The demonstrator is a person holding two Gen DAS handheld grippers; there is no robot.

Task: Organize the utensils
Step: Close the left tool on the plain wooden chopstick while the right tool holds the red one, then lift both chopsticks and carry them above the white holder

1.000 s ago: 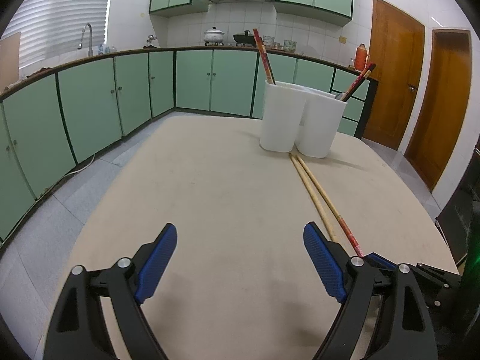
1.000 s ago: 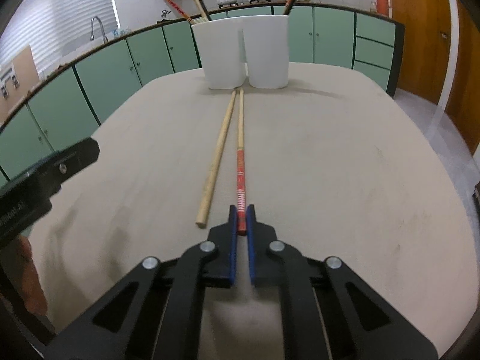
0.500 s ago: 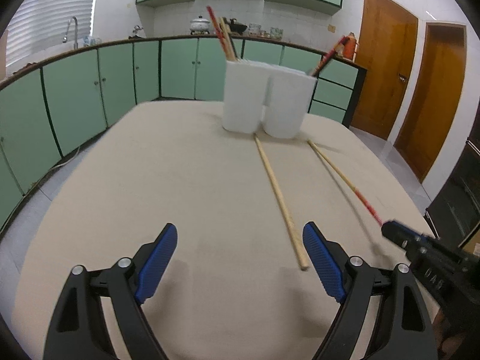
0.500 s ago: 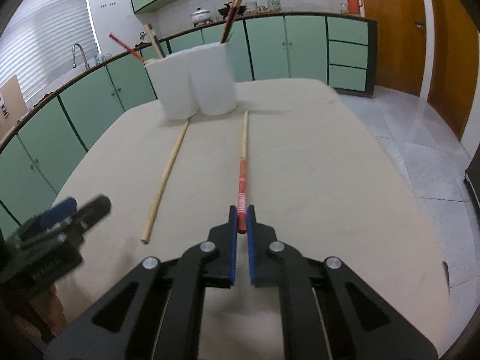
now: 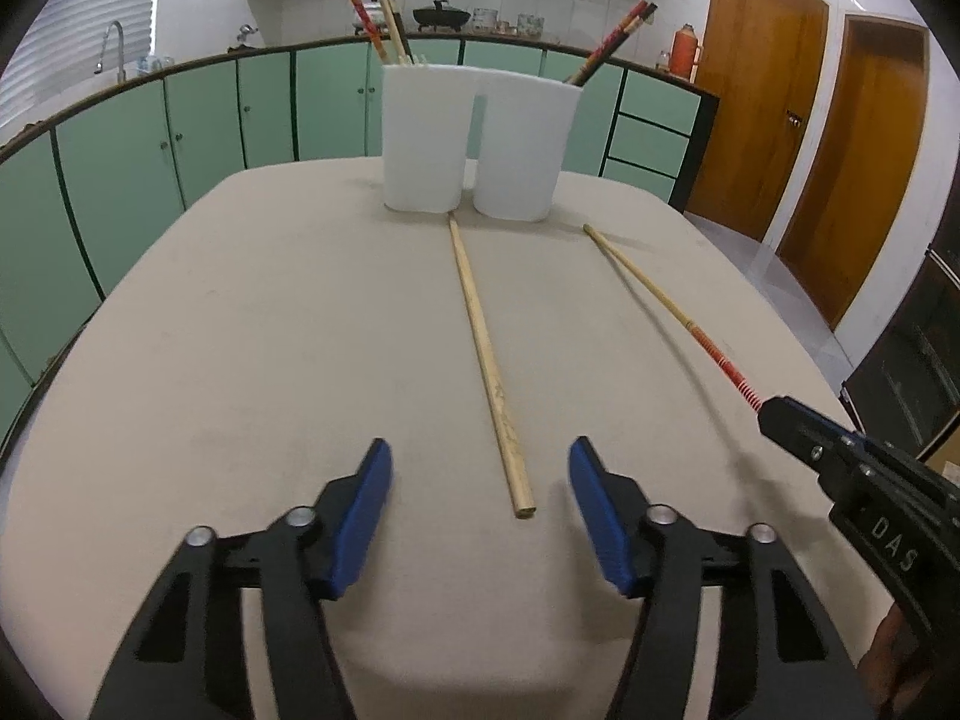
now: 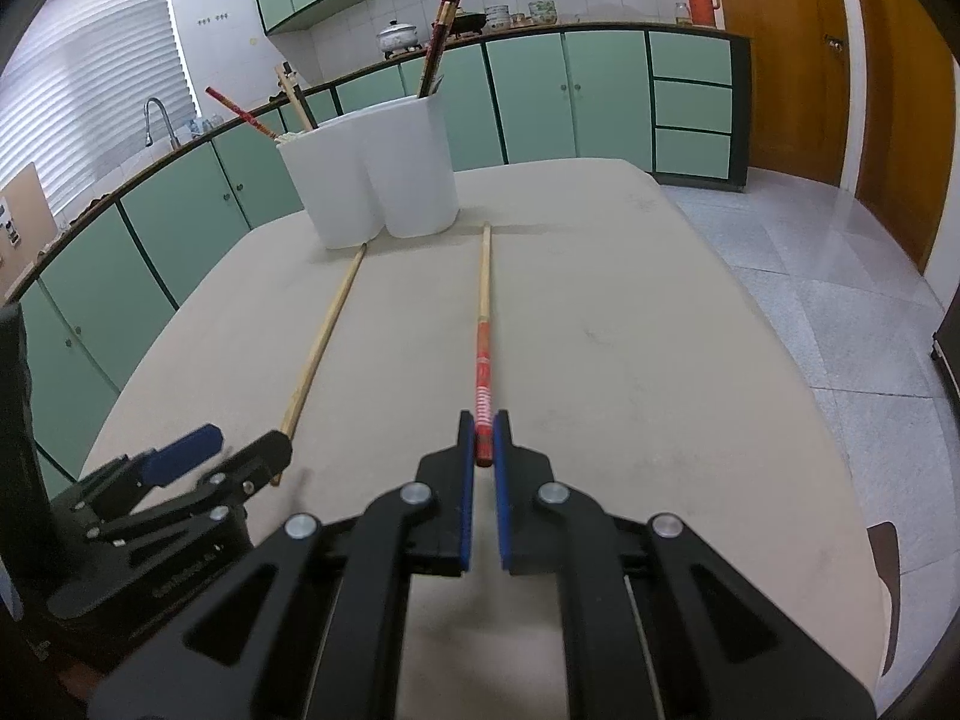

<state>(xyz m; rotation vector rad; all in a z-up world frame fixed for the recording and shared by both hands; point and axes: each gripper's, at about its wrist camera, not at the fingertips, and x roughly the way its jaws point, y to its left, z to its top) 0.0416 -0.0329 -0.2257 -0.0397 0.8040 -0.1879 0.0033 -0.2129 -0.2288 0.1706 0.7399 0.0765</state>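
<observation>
The red-banded chopstick is being pinched at its red end between the pressed-together blue pads of the right gripper, its pale tip reaching straight ahead of the jaws toward the white holder. Whether that far tip is resting on the table or lifted off it, I cannot tell. To the left of these jaws the plain wooden chopstick is lying flat on the table, its far end almost touching the holder's base.

The near end of that plain stick is sitting between the spread fingers of the left gripper, closer to the right-hand pad, touching neither. These jaws are closing around it, still well apart.

Ahead of both grippers the holder's two white compartments are standing side by side, each with several chopsticks leaning out of the top. Green cabinets are running behind the table.
</observation>
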